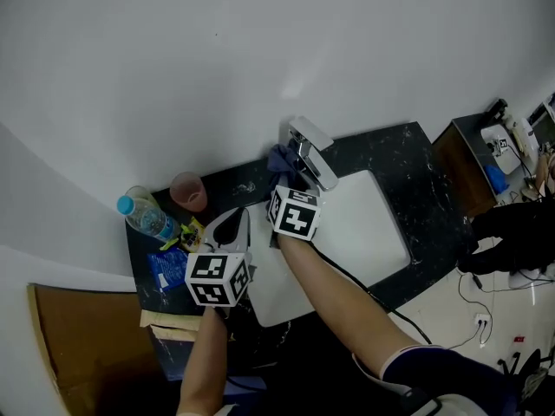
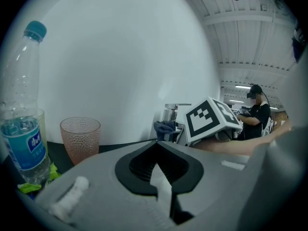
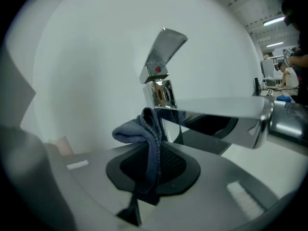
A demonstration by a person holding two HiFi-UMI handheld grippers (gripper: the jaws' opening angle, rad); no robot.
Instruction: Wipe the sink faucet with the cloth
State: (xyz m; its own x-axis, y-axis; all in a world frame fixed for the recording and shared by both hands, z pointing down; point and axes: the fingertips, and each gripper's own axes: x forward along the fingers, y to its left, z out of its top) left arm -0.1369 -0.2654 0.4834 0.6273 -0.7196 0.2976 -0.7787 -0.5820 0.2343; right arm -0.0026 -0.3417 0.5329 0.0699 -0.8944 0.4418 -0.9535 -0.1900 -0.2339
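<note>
A chrome faucet (image 1: 310, 152) stands at the back of the white sink (image 1: 364, 224); its lever (image 3: 162, 54) is tilted up and its spout (image 3: 226, 110) runs right. My right gripper (image 1: 286, 183) is shut on a blue-grey cloth (image 3: 144, 134), whose bunched end (image 1: 281, 159) touches the left side of the faucet base (image 3: 161, 94). My left gripper (image 1: 227, 229) hangs over the sink's left rim, jaws shut with nothing between them. From the left gripper view the cloth (image 2: 163, 127) and faucet (image 2: 173, 112) show beyond the right gripper's marker cube (image 2: 211, 119).
On the dark counter (image 1: 408, 159) at left stand a pink tumbler (image 1: 188, 191) and a plastic water bottle (image 1: 147, 218), with blue and yellow wrappers (image 1: 169, 258) beside them. A brown cabinet (image 1: 464, 167) stands at right. Cables lie on the floor (image 1: 473, 310).
</note>
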